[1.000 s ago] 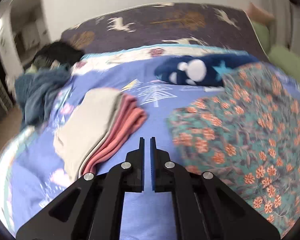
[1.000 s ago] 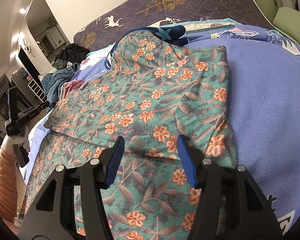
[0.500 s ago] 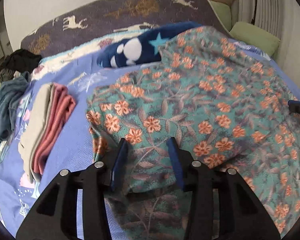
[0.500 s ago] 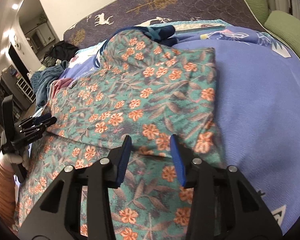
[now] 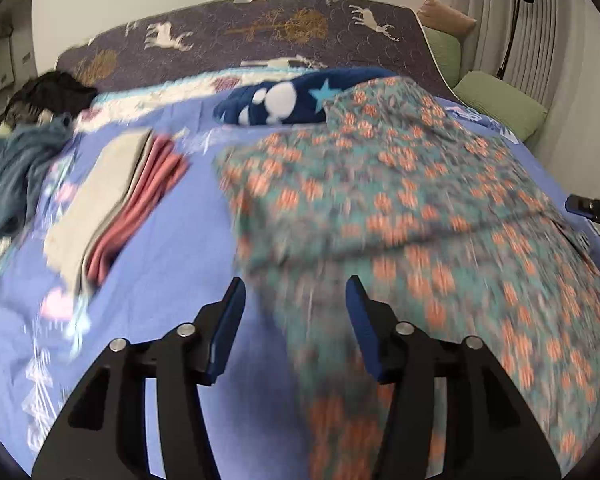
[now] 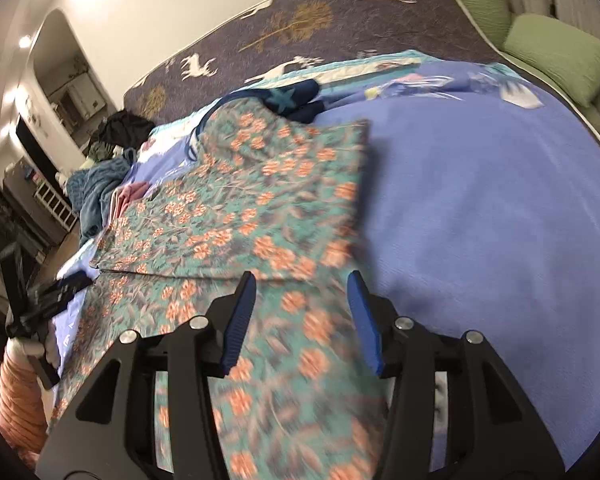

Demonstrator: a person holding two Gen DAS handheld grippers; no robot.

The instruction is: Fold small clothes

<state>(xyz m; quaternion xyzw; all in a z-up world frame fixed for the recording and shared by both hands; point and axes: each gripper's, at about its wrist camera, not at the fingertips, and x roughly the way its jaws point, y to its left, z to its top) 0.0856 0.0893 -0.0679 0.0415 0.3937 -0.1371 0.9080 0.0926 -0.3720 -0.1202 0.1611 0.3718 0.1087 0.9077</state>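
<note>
A teal garment with orange flowers [image 5: 400, 208] lies spread on the blue bedspread [image 5: 172, 264], its far half folded over the near half. My left gripper [image 5: 296, 300] hovers over the garment's near left edge. Its jaws are opening, and the pads press on nothing. My right gripper [image 6: 302, 300] hangs above the garment [image 6: 260, 208] near its right edge. Its jaws are opening too, with cloth below them but none pinched. Each view shows the other gripper: the right gripper [image 5: 592, 208] at the frame's right edge, the left gripper [image 6: 60, 288] at the far left.
A folded stack of beige and pink clothes [image 5: 112, 200] lies left of the garment. A navy star-print fleece [image 5: 284, 100] sits behind it. A heap of dark clothes [image 5: 24, 148] is at the far left, green pillows [image 6: 556, 56] at the far right. A hand in an orange sleeve [image 6: 20, 392] holds the left gripper.
The left gripper swung right from the folded stack to the floral garment's left edge and went from shut to open. The right gripper's jaws narrowed, then widened, and it drew back slightly.
</note>
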